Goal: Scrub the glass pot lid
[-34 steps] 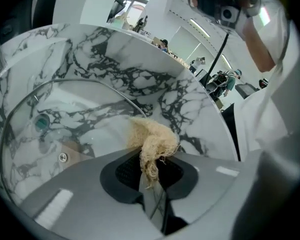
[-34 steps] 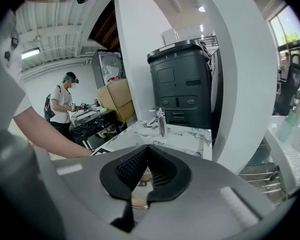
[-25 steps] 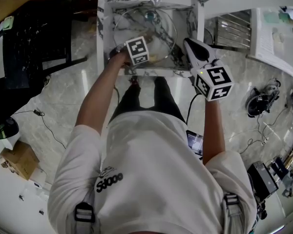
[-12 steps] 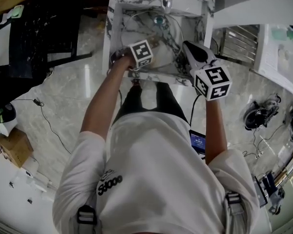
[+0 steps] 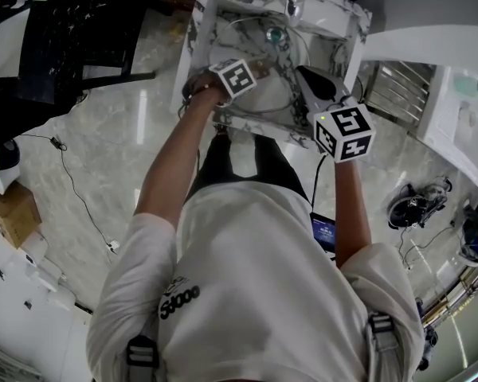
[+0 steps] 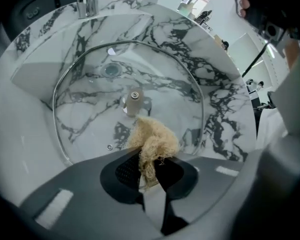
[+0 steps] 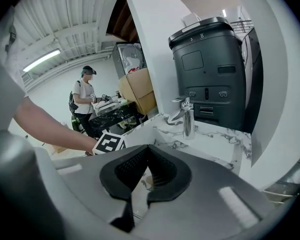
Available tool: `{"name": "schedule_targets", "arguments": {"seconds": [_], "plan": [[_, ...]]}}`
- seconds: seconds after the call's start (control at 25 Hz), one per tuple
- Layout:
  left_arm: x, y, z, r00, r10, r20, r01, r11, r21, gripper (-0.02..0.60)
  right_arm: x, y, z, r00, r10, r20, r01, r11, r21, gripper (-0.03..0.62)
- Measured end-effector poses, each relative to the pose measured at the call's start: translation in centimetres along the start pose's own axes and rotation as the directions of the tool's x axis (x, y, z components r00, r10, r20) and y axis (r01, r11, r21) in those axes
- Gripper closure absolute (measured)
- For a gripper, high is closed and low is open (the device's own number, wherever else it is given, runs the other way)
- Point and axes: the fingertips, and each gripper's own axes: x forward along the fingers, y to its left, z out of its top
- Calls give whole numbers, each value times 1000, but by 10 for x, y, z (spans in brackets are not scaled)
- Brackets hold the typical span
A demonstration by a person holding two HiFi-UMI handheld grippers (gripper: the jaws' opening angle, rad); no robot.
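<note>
A round glass pot lid (image 6: 90, 91) with a beige knob (image 6: 134, 102) lies in the white marble sink (image 6: 200, 59). My left gripper (image 6: 149, 171) is shut on a tan fibre scrubber (image 6: 153, 140), which rests on the lid's near part just in front of the knob. In the head view the left gripper (image 5: 243, 74) reaches over the lid (image 5: 283, 94) inside the sink (image 5: 199, 38). My right gripper (image 5: 304, 76) hovers above the sink's right rim, jaws shut with nothing in them. In the right gripper view the right gripper (image 7: 146, 159) points across the basin toward the left gripper's marker cube (image 7: 109, 144).
A chrome faucet (image 7: 186, 117) stands at the back of the sink, with a dark grey machine (image 7: 210, 79) behind it. A metal rack (image 5: 392, 86) is to the right of the sink. Another person (image 7: 85, 104) stands far off at a cluttered bench. Cables lie on the floor (image 5: 80, 189).
The head view has shifted, so the sink sits further right. My left gripper has slid further over the lid with the scrubber. The right gripper stays by the sink's right rim.
</note>
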Motion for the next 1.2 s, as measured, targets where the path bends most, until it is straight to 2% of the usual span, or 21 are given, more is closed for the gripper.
{"name": "schedule_targets", "arguments": {"seconds": [0.12,0.32,0.72,0.92,1.2], "plan": [[7,16,9,996,87,34,-86,996,-17,534,1,-3,-2,1000,5,-7,-5,1000,2,591],[7,43,23,970,228,90,-223,973,-60,534,2,-10,-6,1000,-1,-17,1,1000,10,591],[2,76,34,933,333,135,-313,938,-148,534,0,-27,-9,999,-24,-21,25,999,35,591],[9,92,35,927,352,132,-320,923,-211,534,-2,-31,-11,999,-37,-25,38,998,46,591],[-1,110,54,892,409,190,-365,902,-230,534,-6,-45,-18,997,-63,-39,66,996,68,591]]}}
